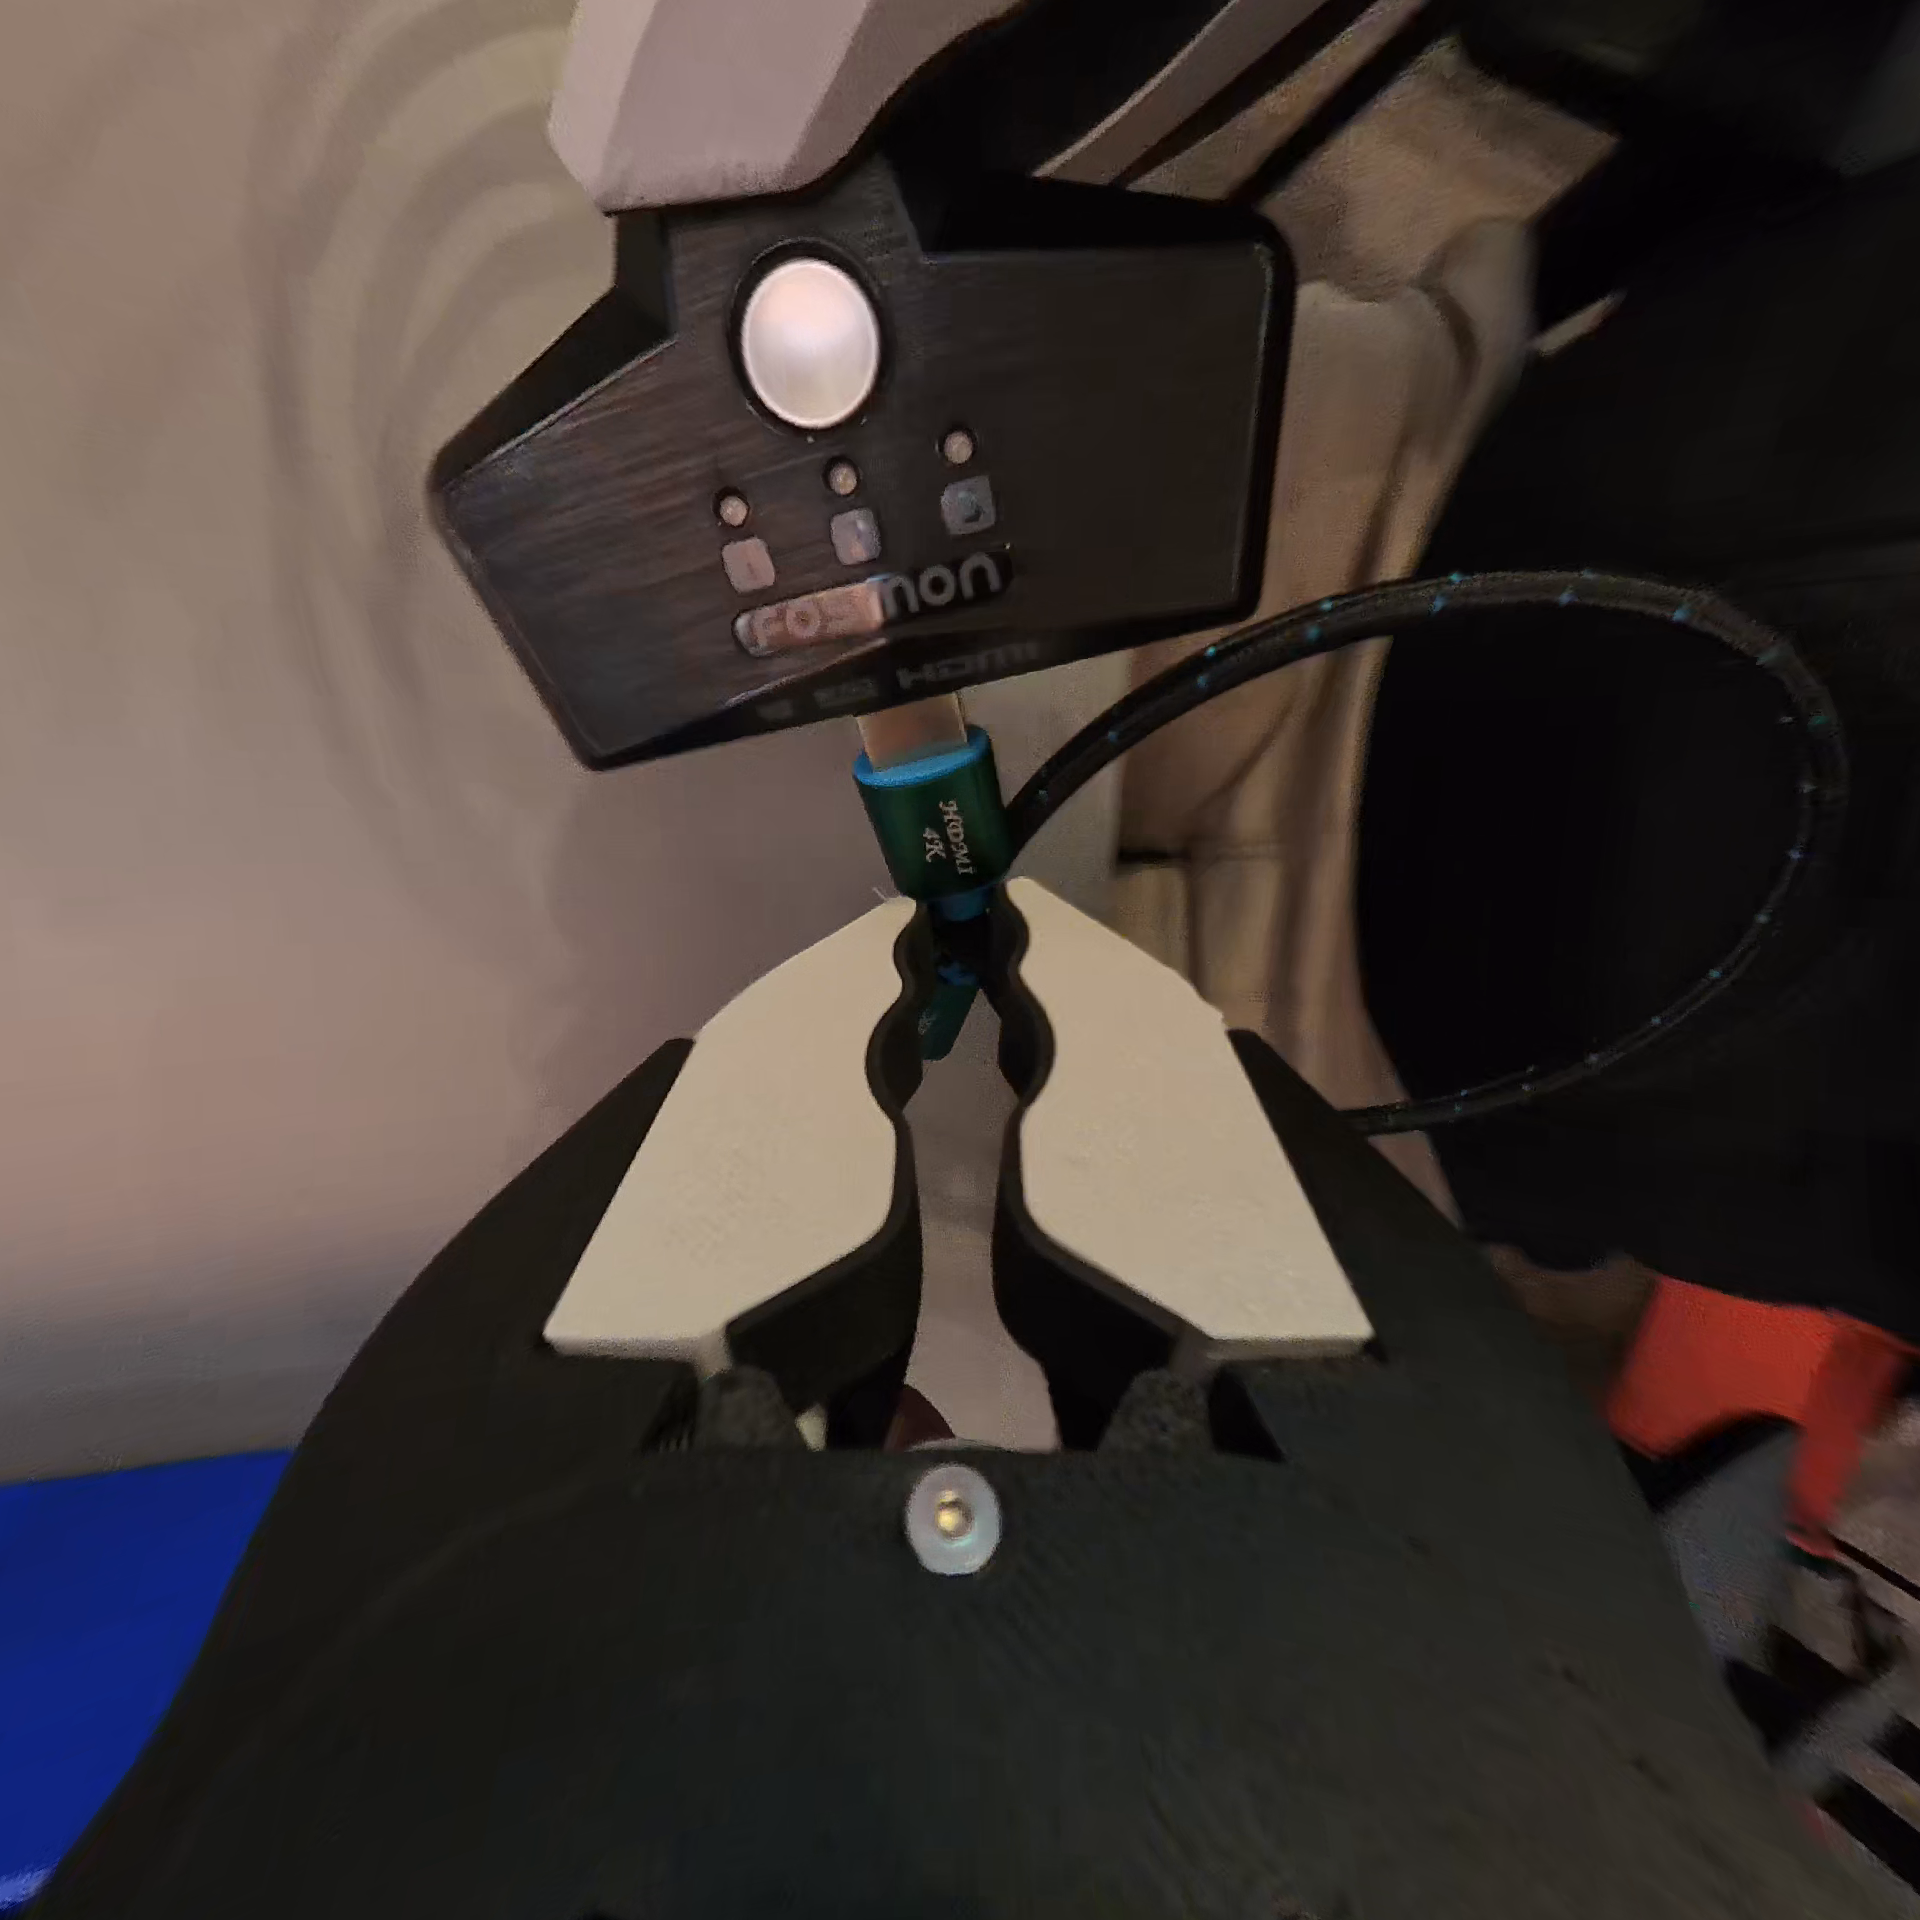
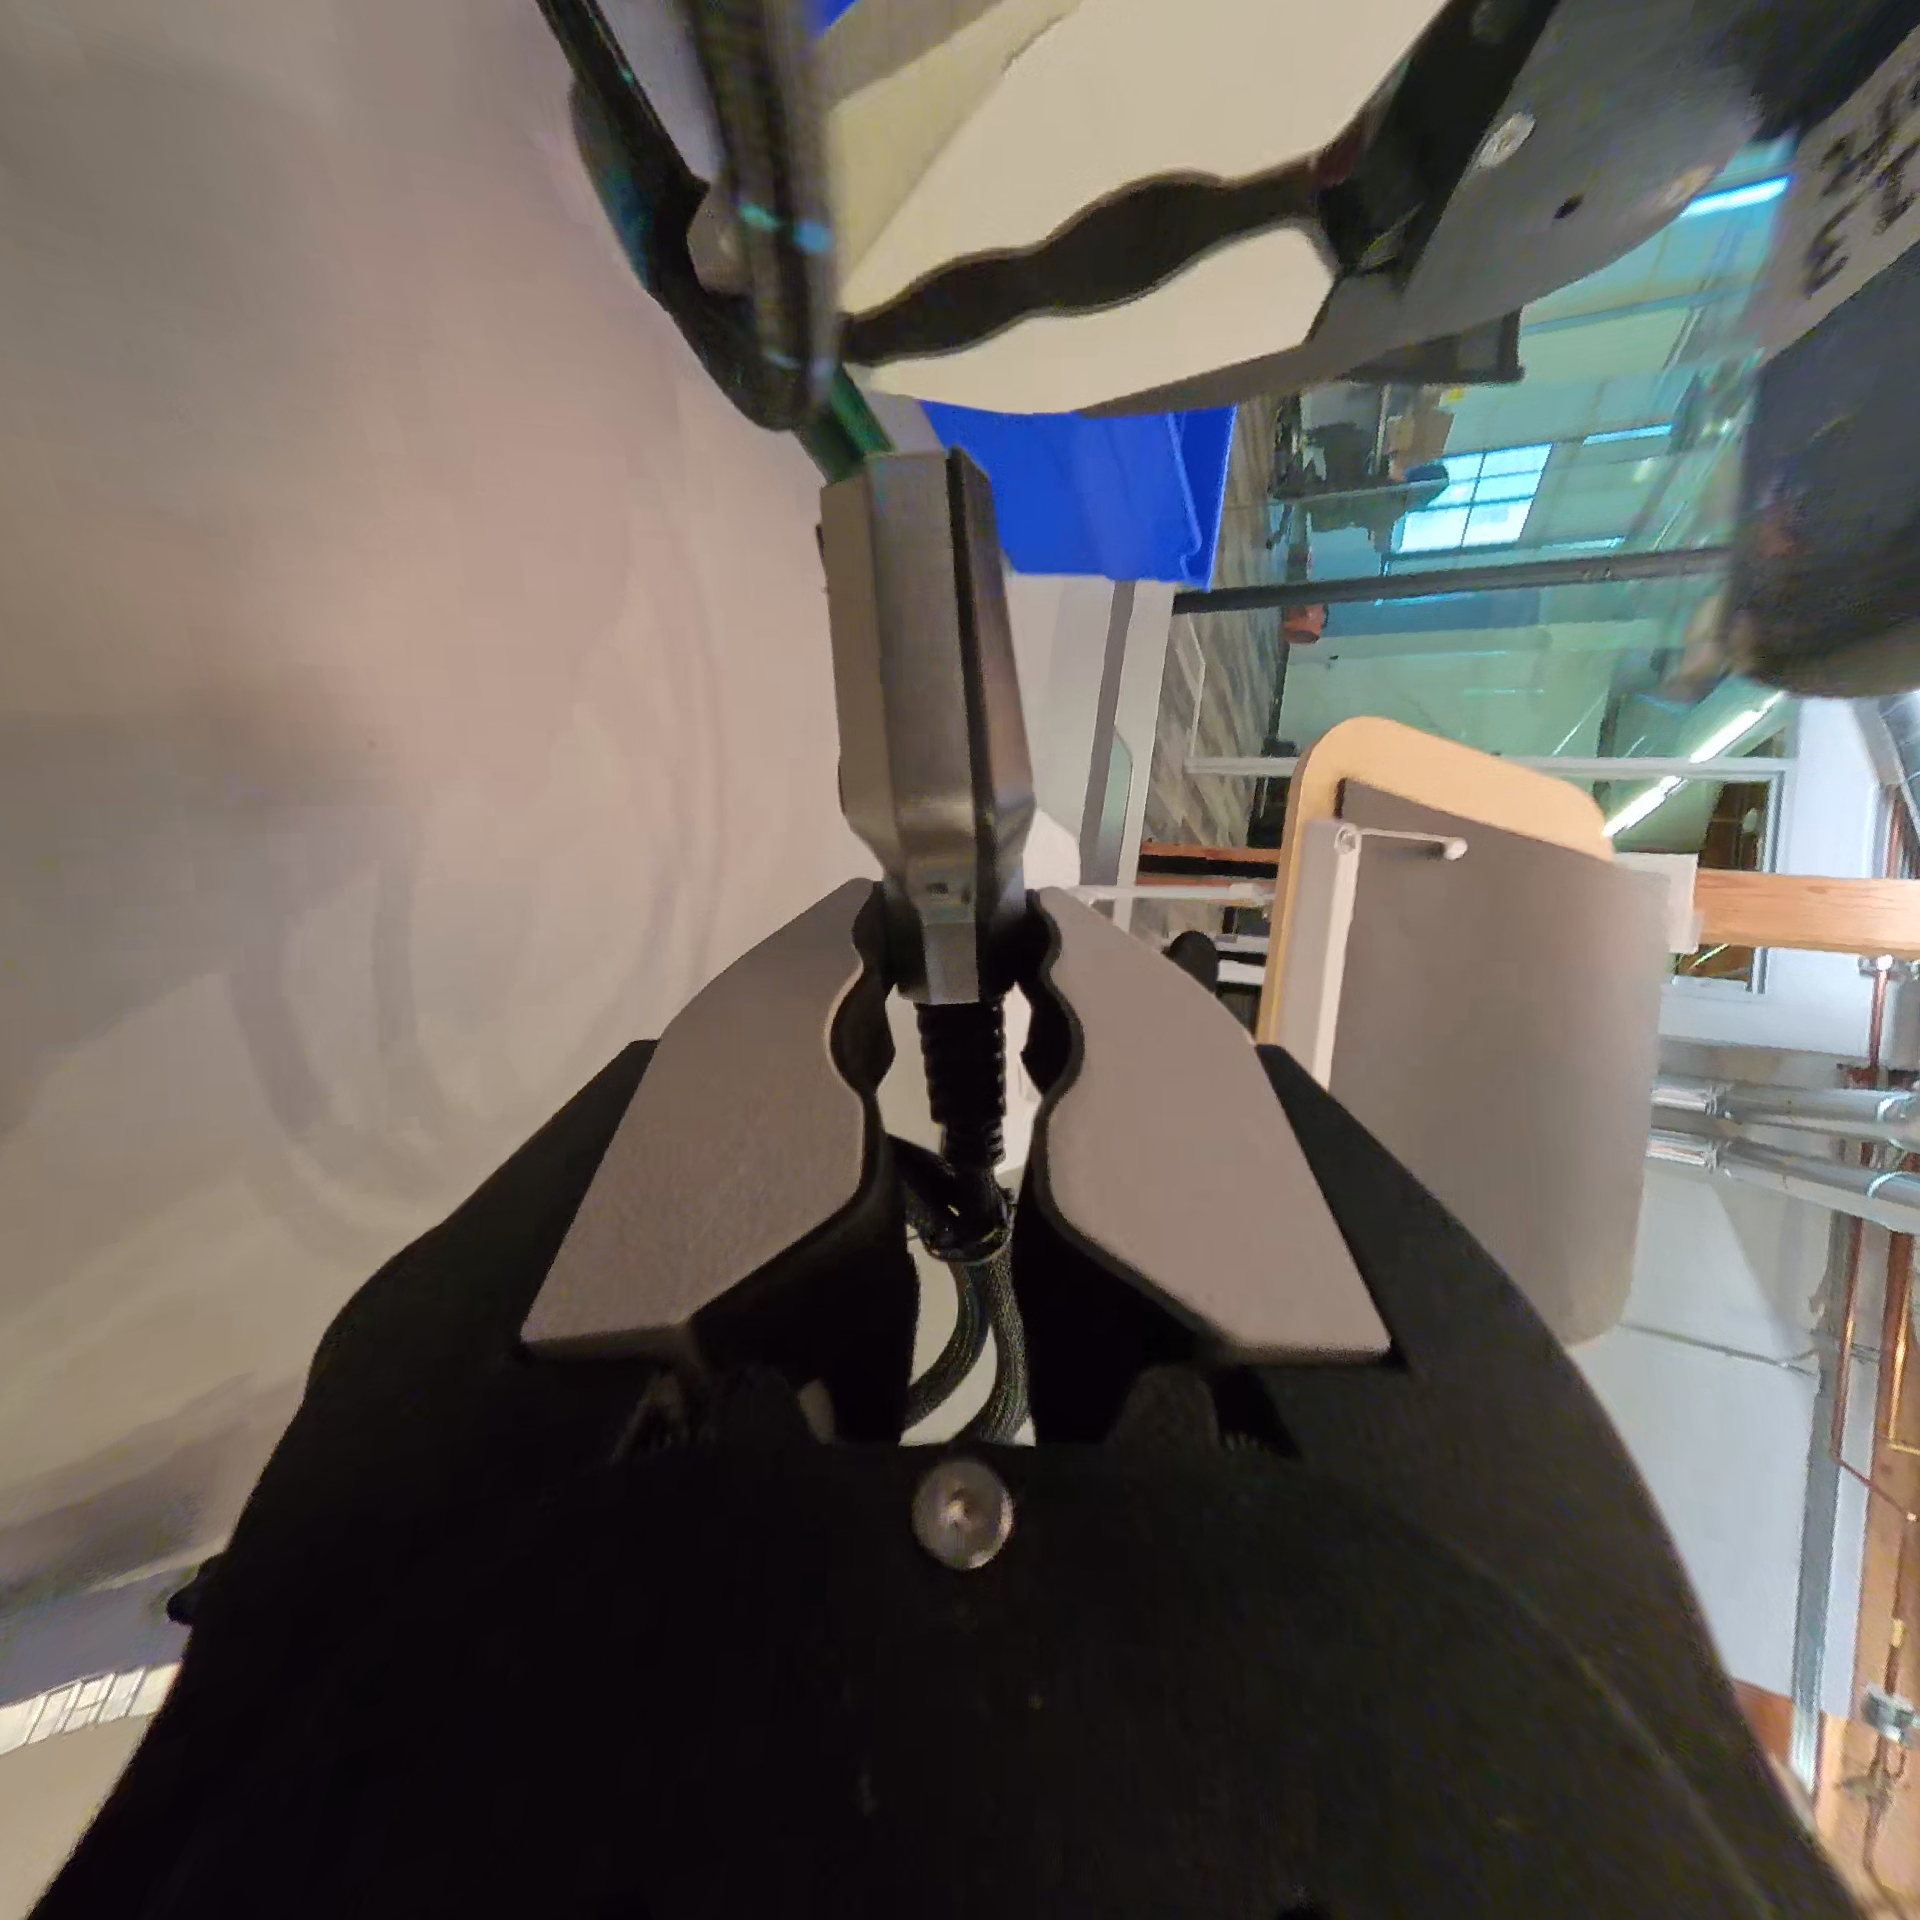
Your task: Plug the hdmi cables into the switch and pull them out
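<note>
Between the left gripper [image 1: 961, 914] tips: braided cable just behind the green HDMI plug [image 1: 928, 821], pinched tight. Plug's metal tip sits partway in the black switch [image 1: 883, 499] edge port. Cable [image 1: 1558, 831] loops off to the right. Right gripper [image 2: 951, 935] is clamped on the switch's [image 2: 914, 675] far narrow end, holding it in the air, pigtail cord [image 2: 966, 1081] running back between its fingers. White table [image 2: 364, 727] behind.

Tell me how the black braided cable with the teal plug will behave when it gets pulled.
The black braided cable with blue flecks loops freely, so probably floppy. Its teal metal plug looks rigid. The left gripper pinches just behind it, so it may pivot.
</note>
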A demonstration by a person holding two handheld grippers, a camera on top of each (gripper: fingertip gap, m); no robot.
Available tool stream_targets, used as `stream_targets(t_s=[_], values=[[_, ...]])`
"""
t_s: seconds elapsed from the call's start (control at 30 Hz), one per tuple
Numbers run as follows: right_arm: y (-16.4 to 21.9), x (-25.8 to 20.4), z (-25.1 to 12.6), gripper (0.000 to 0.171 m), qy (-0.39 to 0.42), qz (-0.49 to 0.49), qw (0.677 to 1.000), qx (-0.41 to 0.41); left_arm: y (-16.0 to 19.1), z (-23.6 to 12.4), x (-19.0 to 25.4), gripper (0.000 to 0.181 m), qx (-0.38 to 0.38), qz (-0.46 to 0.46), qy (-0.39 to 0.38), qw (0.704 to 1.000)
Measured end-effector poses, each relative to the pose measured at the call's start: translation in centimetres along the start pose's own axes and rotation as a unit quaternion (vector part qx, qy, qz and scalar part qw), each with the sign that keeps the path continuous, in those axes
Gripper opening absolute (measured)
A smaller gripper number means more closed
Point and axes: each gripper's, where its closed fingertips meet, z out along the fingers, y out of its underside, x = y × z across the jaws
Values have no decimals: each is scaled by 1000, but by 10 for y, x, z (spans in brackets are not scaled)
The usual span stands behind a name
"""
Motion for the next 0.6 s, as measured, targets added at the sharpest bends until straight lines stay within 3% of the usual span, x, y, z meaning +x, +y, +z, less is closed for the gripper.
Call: stream_targets(t_s=[0.3, 0.5, 0.6], values=[[34, -28, 14, 21, -58, 39, 997, -42, -5, 33, -56, 11, 7, 29, -198, 980], [36, -36, 17, 21, -80, 53, 994, -42, -12, 39, -70, 31, 47, 60, -349, 934], [40, -35, 17, 21, -81, 74, 993, -42, -17, 42, -68, 31, 57, 98, -395, 912]])
